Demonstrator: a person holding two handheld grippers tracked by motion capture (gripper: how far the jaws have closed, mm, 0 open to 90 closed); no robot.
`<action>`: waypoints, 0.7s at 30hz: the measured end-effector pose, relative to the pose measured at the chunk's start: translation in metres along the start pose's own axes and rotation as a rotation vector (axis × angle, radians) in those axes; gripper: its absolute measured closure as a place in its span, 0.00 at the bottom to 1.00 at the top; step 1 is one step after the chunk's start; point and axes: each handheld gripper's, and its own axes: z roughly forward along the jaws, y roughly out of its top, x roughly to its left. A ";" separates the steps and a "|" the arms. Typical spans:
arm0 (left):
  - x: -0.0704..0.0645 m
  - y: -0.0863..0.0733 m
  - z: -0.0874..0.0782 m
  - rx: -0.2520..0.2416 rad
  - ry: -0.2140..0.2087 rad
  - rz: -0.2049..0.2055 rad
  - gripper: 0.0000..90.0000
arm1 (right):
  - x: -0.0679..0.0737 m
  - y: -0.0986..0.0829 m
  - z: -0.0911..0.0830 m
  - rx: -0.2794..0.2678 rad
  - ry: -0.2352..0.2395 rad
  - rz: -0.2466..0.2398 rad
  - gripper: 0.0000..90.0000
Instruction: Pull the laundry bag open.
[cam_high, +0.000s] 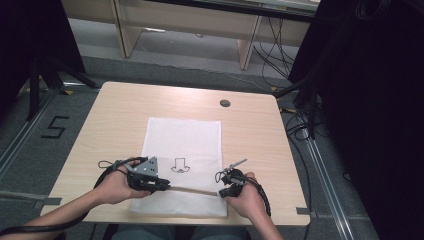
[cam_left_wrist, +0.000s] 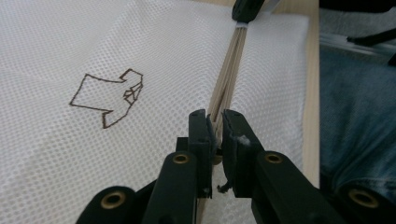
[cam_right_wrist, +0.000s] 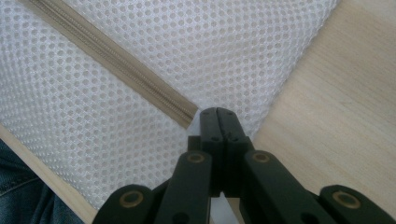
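Mesh bag (cam_high: 182, 150), white and honeycombed with a tan zipper (cam_left_wrist: 229, 79), lies flat at the near middle of the wooden table (cam_high: 250, 130). The left gripper (cam_left_wrist: 215, 128) pinches the zipper's left end; the right gripper (cam_right_wrist: 218, 116), pressed together, nips the mesh at its right end.

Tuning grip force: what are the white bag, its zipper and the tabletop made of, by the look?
White bag: seems a soft synthetic mesh, matte; regular small holes all over. Zipper: beige woven tape with fine teeth, probably nylon coil; no metal glint. Tabletop: light wood-grain surface, smooth, likely laminate rather than solid wood; can't confirm. Both claws, left and right, pinch at the zipper's ends.
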 end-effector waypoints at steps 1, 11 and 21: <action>0.000 0.000 0.000 -0.001 0.001 0.003 0.91 | 0.000 0.000 0.000 0.000 -0.001 -0.002 1.00; 0.001 -0.003 -0.003 -0.001 0.004 -0.003 0.91 | 0.000 0.000 0.000 0.000 0.000 -0.002 1.00; 0.002 -0.006 -0.006 -0.002 0.008 -0.004 0.91 | 0.000 0.000 0.000 0.000 -0.001 -0.005 1.00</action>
